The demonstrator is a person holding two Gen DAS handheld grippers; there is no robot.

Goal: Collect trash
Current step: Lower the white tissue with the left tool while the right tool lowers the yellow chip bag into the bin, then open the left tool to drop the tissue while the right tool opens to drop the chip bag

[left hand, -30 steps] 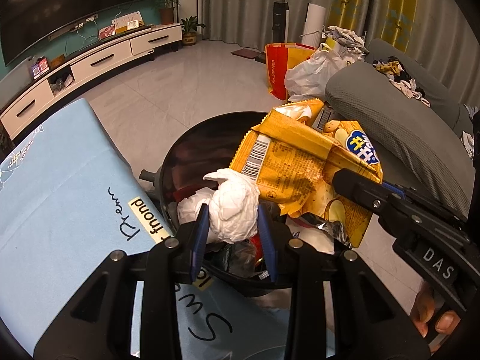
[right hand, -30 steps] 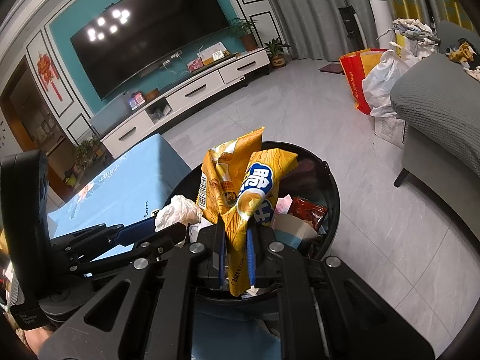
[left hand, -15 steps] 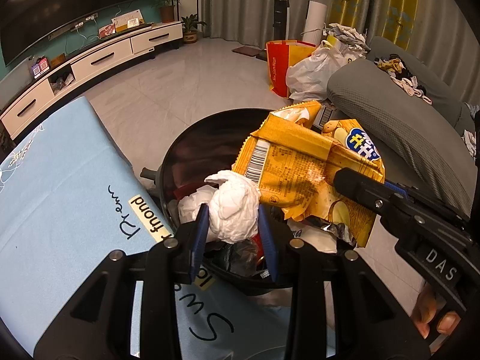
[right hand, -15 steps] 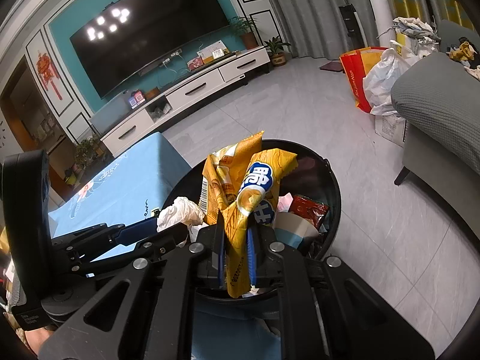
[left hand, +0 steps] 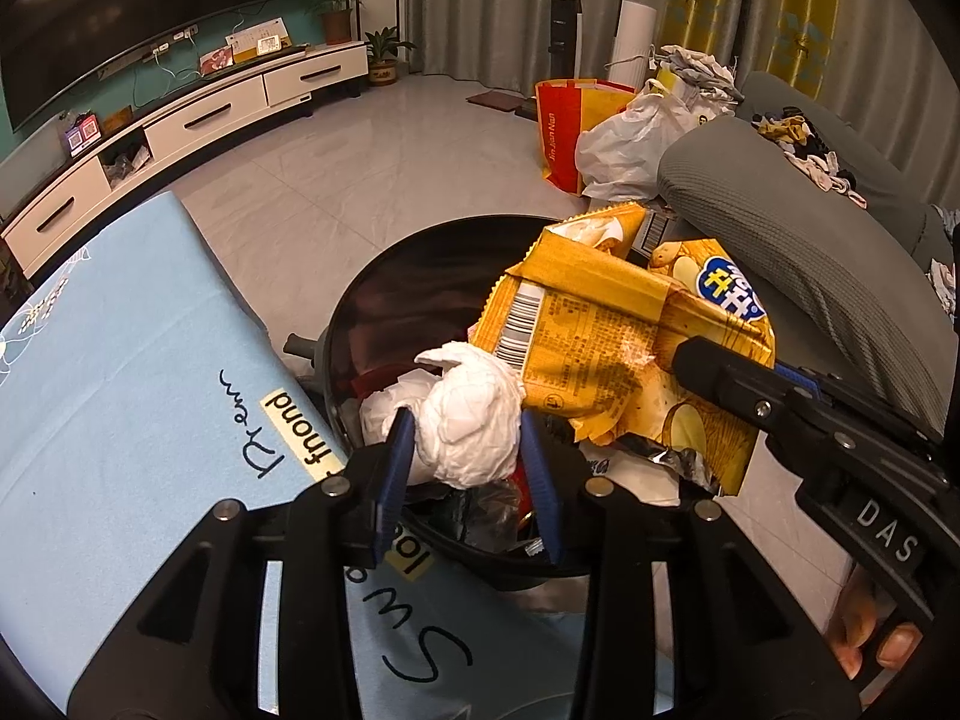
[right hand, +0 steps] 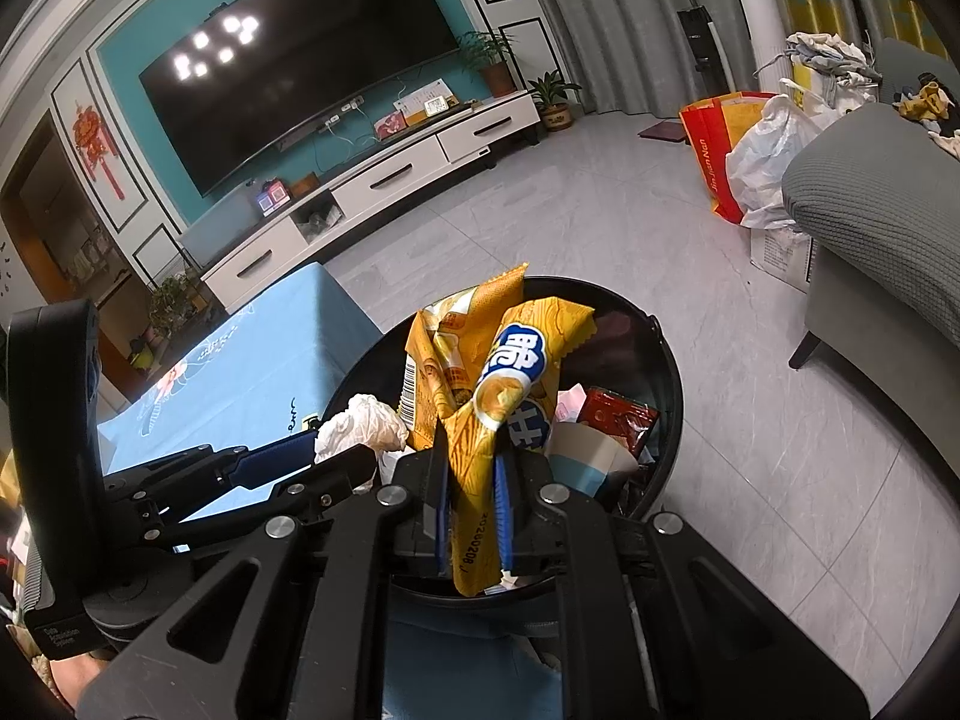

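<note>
I am holding both pieces of trash right above the black bin beside the blue-covered table, so that each should fall among the rubbish already inside. My left gripper is clenching the crumpled white tissue between its blue pads, narrowed to the wad's width. My right gripper is pinching the lower part of the yellow chip bag, nearly closed, with the bag standing up over the bin.

Around me I see a teal wall carrying a dark television above a long white cabinet, pale grey floor tiles, grey curtains, and a grey sofa.
</note>
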